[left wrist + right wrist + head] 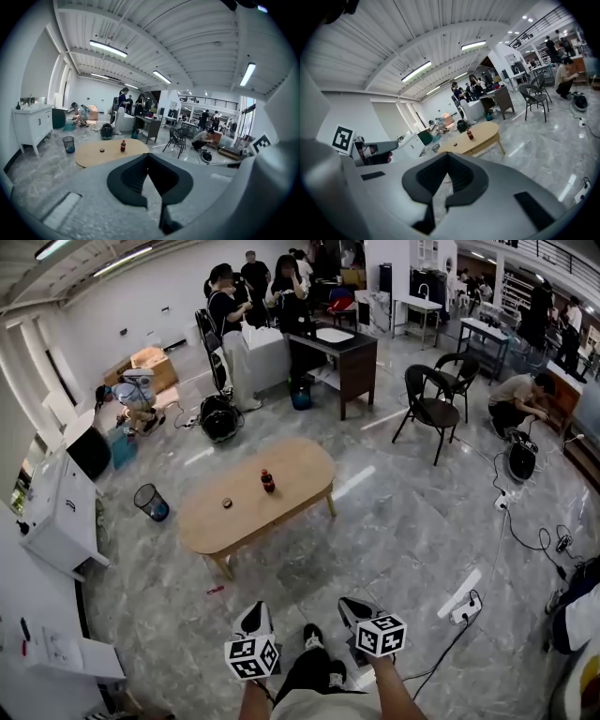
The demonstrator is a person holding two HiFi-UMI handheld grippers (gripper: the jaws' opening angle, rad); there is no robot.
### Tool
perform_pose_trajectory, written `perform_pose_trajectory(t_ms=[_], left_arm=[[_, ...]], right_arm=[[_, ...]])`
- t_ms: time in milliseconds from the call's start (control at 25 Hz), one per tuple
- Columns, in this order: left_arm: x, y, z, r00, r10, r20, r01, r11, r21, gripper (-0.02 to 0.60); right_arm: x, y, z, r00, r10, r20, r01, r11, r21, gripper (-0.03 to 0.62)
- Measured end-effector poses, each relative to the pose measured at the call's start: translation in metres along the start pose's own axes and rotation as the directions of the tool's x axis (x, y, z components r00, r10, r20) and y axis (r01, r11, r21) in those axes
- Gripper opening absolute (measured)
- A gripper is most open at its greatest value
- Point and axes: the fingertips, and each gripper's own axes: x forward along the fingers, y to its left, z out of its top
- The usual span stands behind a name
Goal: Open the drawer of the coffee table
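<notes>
Bright ceiling-strip light, fisheye-warped edges

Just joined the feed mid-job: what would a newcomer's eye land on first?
The oval wooden coffee table stands mid-floor, an upright dark bottle on its top. The left gripper and right gripper, both shut and empty, show low in the head view, well short of the table.

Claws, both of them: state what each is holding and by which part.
Nothing is held. The left claw and the right claw are both shut and empty, well short of the coffee table.
</notes>
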Motion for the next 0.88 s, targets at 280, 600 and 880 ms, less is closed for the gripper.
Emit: perform_pose_trajectory(t_ms=[280, 600, 880], left_arm=[[0.032, -0.018, -0.009, 0.997, -0.072, 0.037, 0.075, 0.991, -0.114, 0.011], [0.126, -0.046, 0.015, 1.0, -0.002, 0.001, 0.002, 0.992, -0.126, 0.009], [0.213, -0.088, 0.058, 0.997, -0.074, 0.009, 0.075, 0.989, -0.127, 0.009]], right_arm=[[0.004, -0.014, 0.019, 0.998, 0.059, 0.037, -0.06, 0.998, 0.025, 0.015], [-0.011, -0.077, 0.077, 0.999, -0.006, 0.053, 0.004, 0.999, 0.043, 0.015], [-0.002, -0.149, 0.114, 0.995, -0.086, 0.049, 0.082, 0.994, 0.073, 0.015]])
